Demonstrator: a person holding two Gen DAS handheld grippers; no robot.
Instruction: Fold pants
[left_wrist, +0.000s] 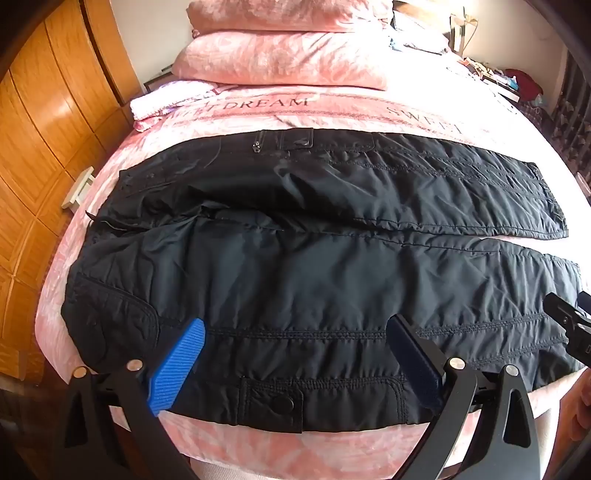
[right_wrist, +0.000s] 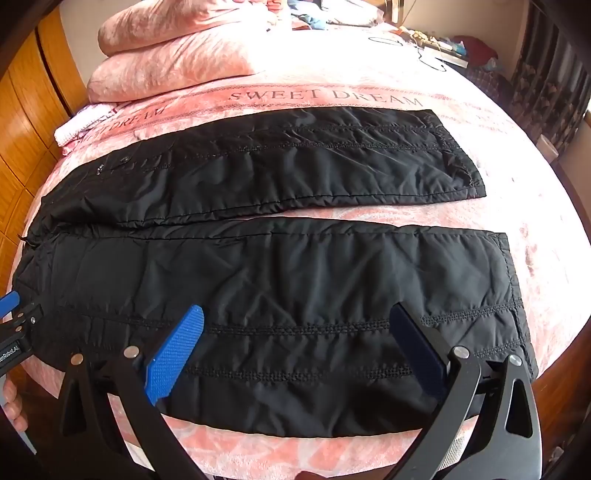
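Black quilted pants (left_wrist: 295, 266) lie flat across a pink bed (left_wrist: 332, 107), waist at the left, both legs running right with a narrow gap between them. My left gripper (left_wrist: 295, 328) is open and empty, its blue fingers (left_wrist: 177, 365) hovering over the near leg's upper part by a snap pocket (left_wrist: 273, 402). My right gripper (right_wrist: 295, 325) is open and empty over the near leg (right_wrist: 295, 288) close to its hem (right_wrist: 513, 288). The far leg (right_wrist: 295, 166) lies beyond. Each gripper shows at the edge of the other's view.
Pink pillows (left_wrist: 288, 55) are stacked at the head of the bed. A folded pale cloth (left_wrist: 162, 103) lies at the far left. A wooden wardrobe (left_wrist: 44, 129) stands left of the bed. Clutter (right_wrist: 443, 48) sits at the far right.
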